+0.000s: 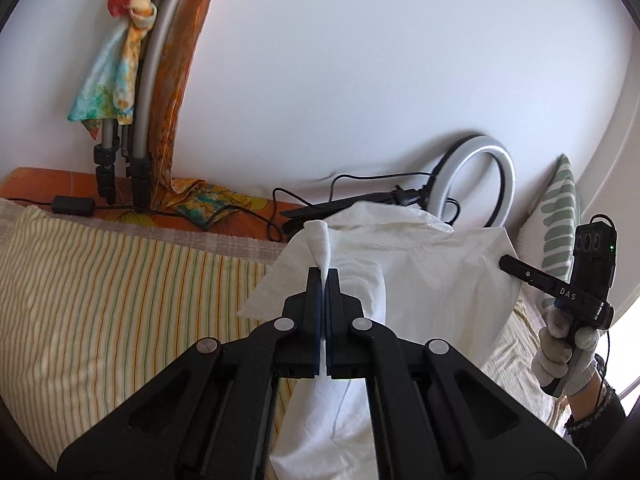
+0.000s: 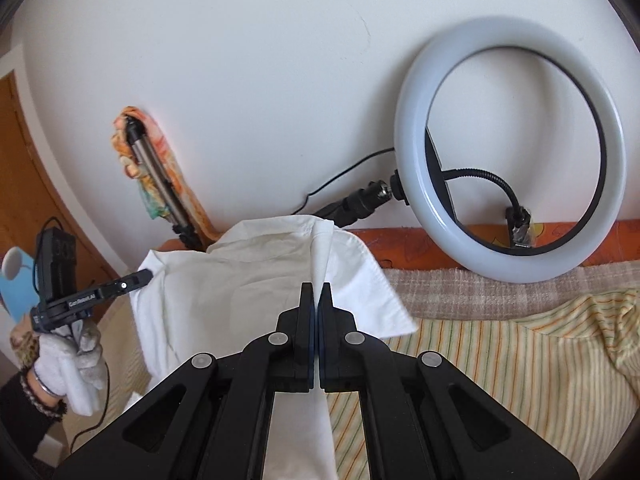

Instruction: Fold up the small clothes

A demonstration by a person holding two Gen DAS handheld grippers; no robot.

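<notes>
A small white shirt (image 1: 432, 264) hangs lifted above the striped bedsheet (image 1: 120, 280), held at both sides. My left gripper (image 1: 323, 276) is shut on a pinched fold of the shirt's cloth, which sticks up past the fingertips. In the same view the right gripper (image 1: 505, 263) bites the shirt's far right edge, held by a gloved hand (image 1: 564, 344). In the right wrist view my right gripper (image 2: 316, 290) is shut on a fold of the white shirt (image 2: 240, 288), and the left gripper (image 2: 146, 276) grips its left edge. The shirt's lower part hangs hidden behind the jaws.
A ring light (image 2: 512, 152) leans on the white wall (image 2: 240, 80) at the back with its cable and stand (image 1: 340, 204). Tripod legs (image 1: 140, 140) draped with colourful scarves (image 1: 116, 60) stand at the left. A green-striped pillow (image 1: 560, 220) lies at the right.
</notes>
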